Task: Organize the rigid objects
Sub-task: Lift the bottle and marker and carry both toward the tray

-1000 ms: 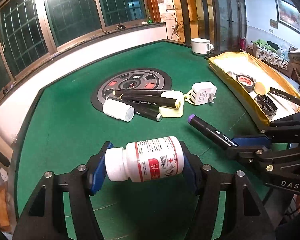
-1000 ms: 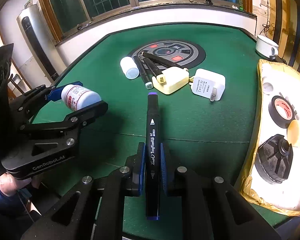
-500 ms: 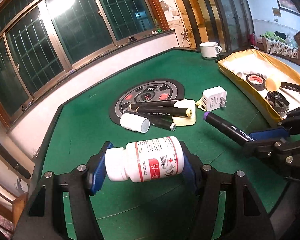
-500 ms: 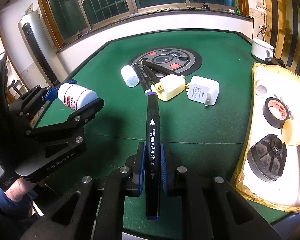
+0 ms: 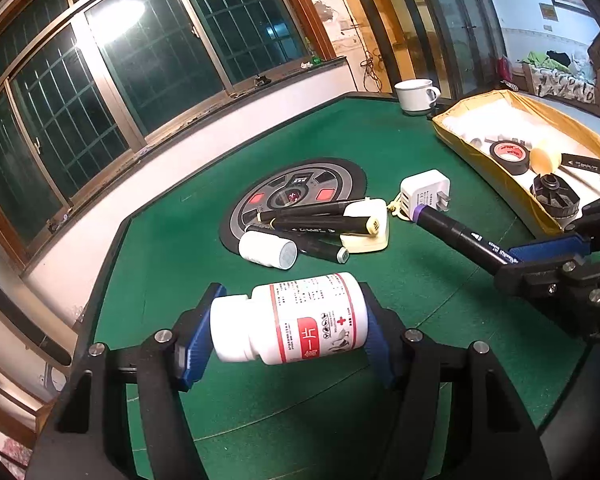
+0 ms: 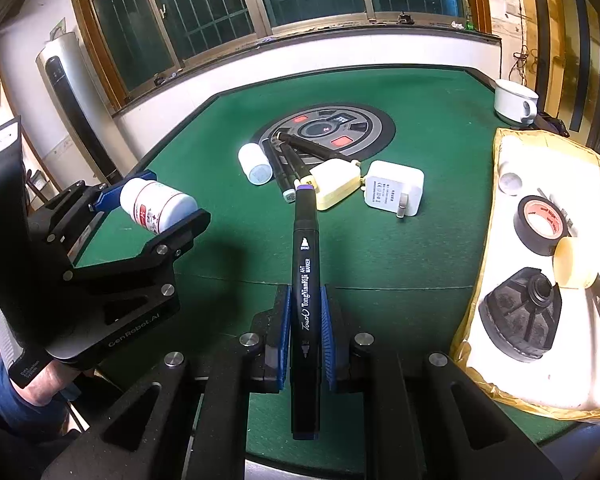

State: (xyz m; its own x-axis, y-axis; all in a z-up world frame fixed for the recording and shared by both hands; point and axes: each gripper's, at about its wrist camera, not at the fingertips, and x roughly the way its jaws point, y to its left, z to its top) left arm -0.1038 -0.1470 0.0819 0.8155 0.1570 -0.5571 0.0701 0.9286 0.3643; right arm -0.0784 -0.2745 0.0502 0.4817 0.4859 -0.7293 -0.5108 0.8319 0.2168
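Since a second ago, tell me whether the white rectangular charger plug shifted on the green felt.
No. The white charger plug still lies beside the yellow adapter.

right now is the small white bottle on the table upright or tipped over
Tipped over. The small white bottle lies on its side on the green table, its round end facing the camera, against the black markers.

Table top [image 5: 180,248] is matt green felt. Pill bottle [image 5: 296,322]: glossy white plastic, printed paper label. Marker [image 6: 305,276]: smooth black plastic. Tray [image 6: 486,240] right of table centre has crinkled shiny gold lining; tape roll [image 6: 540,220] inside looks glossy black. Mug [image 5: 414,94]: glazed white ceramic.
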